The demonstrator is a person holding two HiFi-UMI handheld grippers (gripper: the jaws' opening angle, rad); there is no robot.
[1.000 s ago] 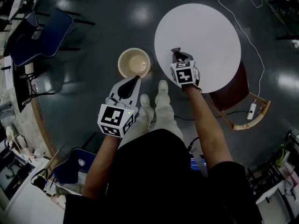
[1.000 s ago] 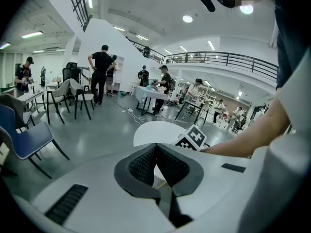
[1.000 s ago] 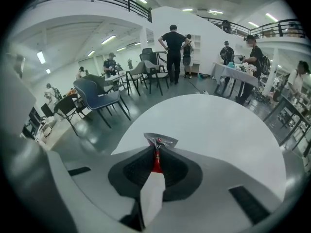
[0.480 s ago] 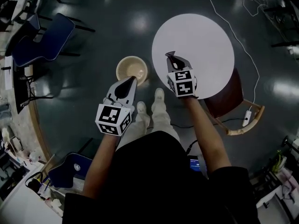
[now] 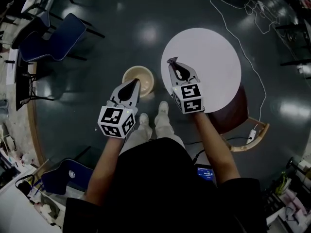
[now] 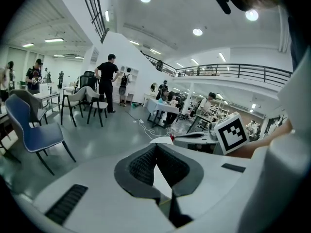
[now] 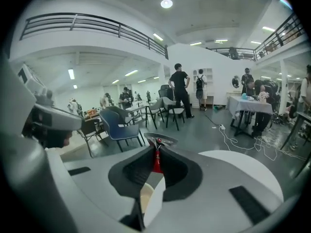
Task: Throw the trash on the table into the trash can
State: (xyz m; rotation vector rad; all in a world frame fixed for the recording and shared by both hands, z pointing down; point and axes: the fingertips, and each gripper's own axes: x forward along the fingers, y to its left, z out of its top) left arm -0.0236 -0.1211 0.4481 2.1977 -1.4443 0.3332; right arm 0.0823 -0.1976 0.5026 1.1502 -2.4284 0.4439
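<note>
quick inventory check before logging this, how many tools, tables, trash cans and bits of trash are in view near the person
tools: 2, the left tool and the right tool
round white table: 1
trash can: 1
red trash piece: 1, pinched in the right tool
total: 5

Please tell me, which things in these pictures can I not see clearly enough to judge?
- Red scrap held by the right gripper: right gripper view, too thin to identify.
- Trash can contents: head view, left gripper overlaps it.
- Table near edge: head view, right gripper covers it.
</note>
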